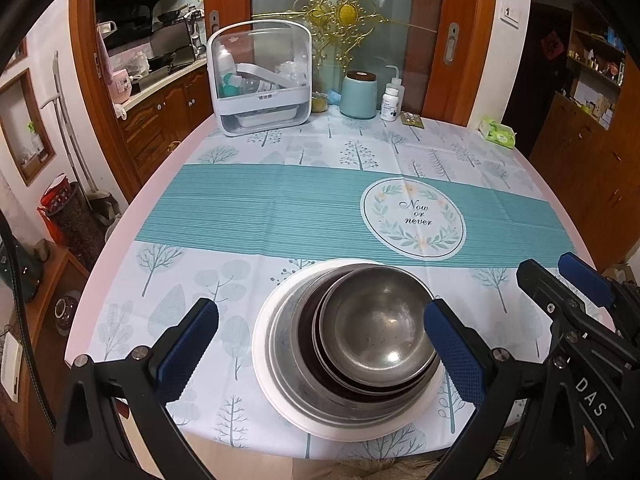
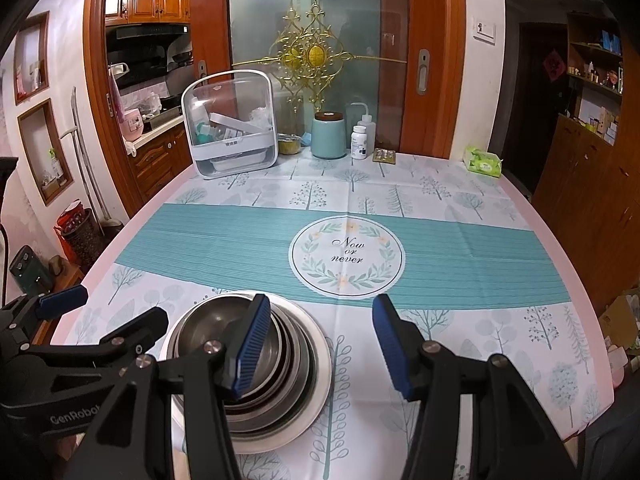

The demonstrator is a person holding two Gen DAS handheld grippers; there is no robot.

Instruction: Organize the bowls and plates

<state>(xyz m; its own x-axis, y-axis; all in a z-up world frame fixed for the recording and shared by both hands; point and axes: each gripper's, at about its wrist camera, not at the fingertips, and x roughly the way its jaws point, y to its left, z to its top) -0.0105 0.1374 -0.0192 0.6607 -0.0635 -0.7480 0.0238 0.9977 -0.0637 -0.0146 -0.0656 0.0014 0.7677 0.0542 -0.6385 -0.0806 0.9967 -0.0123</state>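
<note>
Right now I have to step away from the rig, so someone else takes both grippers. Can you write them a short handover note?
Left gripper: open, holding nothing, hovering with its fingers either side of the stack.
Right gripper: open, empty, just right of the stack.
Things: steel bowls nested inside one another on the white plate, at the near edge of the table.
Done: everything in view sits in one stack.
Left: possibly nothing; no loose plate or bowl is visible. Check beyond these views.

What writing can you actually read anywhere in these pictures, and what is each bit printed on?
"Now or never": round wreath emblem on the tablecloth.
"GenRobot", cut off: body of the left gripper, seen from the right wrist.
"DAS": body of the right gripper, seen from the left wrist.
Too small or blurred: white pill bottle, storage box, tissue pack, wall sign.
</note>
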